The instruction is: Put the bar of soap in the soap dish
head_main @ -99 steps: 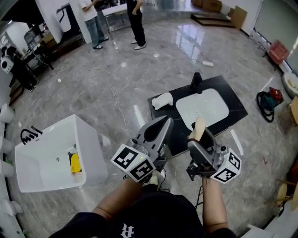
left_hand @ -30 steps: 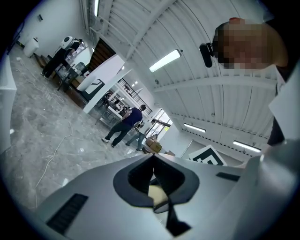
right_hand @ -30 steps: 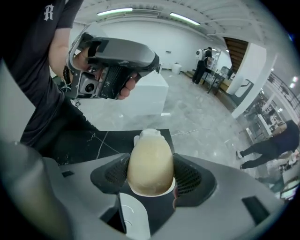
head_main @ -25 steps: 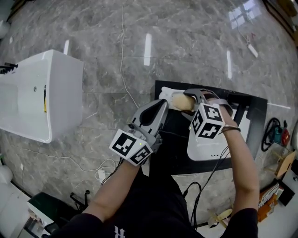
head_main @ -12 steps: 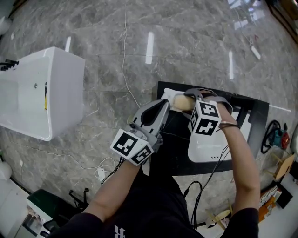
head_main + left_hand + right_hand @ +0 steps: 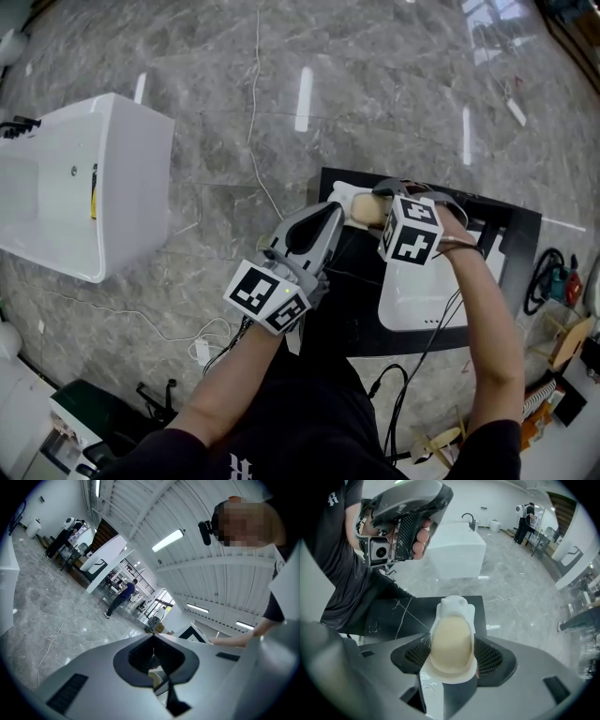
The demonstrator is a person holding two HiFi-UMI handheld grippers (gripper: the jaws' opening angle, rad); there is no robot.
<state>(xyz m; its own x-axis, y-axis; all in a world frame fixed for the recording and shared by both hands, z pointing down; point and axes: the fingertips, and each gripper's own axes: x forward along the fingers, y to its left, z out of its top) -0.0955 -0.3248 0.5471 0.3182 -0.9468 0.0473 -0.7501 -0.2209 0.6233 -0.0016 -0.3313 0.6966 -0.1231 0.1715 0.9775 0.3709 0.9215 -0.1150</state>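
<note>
Right tool (image 6: 451,649) grips soap bar (image 6: 449,634) at the soap dish (image 6: 453,604); left tool (image 6: 153,644) closed.

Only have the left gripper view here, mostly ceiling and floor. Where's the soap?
Observer: The bar of soap is held by the right gripper, jaws closed on both its sides.
Operator: Over the dish?
Observer: Yes. The soap dish lies directly under and past the soap, on the black countertop. I can't tell whether the soap rests in it yet.
Operator: Is my gripper in the way?
Observer: No. In the head view the left gripper sits beside the dish, touching neither it nor the soap.
</note>
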